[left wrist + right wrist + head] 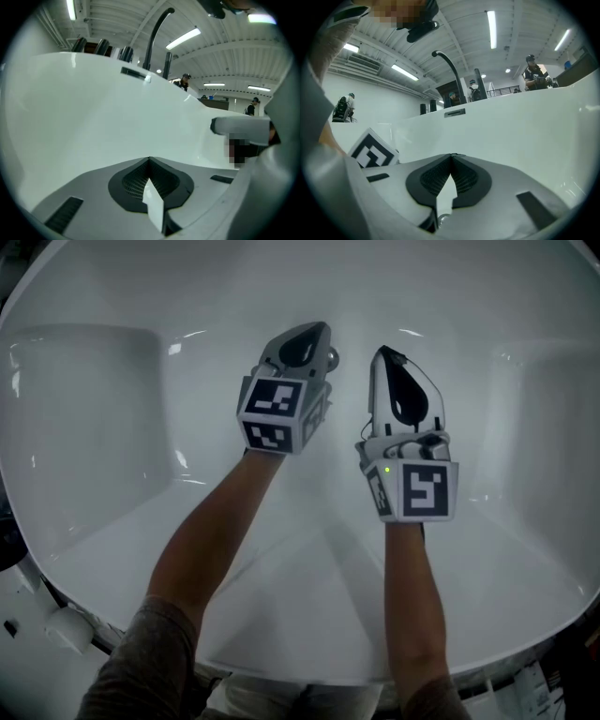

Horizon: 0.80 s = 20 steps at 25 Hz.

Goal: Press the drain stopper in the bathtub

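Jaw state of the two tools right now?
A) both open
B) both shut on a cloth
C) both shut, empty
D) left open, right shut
C: in each tool's own view, the left tool and the right tool show jaw tips meeting with nothing clamped between them. Only the white bathtub wall lies beyond.

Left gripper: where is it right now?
In the head view the left gripper is just left of centre, over the floor of the white bathtub. Its jaws are shut, and it is close beside the right gripper without touching it.
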Tool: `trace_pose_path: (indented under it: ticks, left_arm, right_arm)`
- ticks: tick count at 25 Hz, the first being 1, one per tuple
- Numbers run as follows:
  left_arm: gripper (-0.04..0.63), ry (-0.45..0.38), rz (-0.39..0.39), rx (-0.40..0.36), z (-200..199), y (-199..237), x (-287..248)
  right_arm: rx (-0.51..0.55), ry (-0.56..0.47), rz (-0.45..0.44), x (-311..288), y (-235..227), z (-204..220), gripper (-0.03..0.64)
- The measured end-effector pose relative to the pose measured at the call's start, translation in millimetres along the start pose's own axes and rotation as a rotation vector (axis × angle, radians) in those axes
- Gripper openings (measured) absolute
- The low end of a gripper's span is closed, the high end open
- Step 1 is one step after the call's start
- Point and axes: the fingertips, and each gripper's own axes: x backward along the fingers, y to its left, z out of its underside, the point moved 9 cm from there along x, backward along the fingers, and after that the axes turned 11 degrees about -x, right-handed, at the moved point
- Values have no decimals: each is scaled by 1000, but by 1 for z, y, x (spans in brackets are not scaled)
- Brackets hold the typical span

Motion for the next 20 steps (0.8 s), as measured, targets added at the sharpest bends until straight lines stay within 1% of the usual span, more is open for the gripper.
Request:
trace_pose_path:
  ticks: [3, 7, 11, 20]
  left_arm:
    - [2, 99, -5, 44, 27, 3, -13]
    - [2, 199, -23, 52, 59, 13, -29]
    - [2, 298, -31, 77, 86, 22, -43]
    - [2, 436, 3, 112, 133, 14, -71]
  right_arm:
    - [9, 21, -11, 0, 4, 6, 3]
    - [5, 27, -14, -1, 3, 12, 3]
    - [-6, 48, -9, 0, 3, 16, 3]
    - [-31, 63, -10, -1, -1, 21, 3]
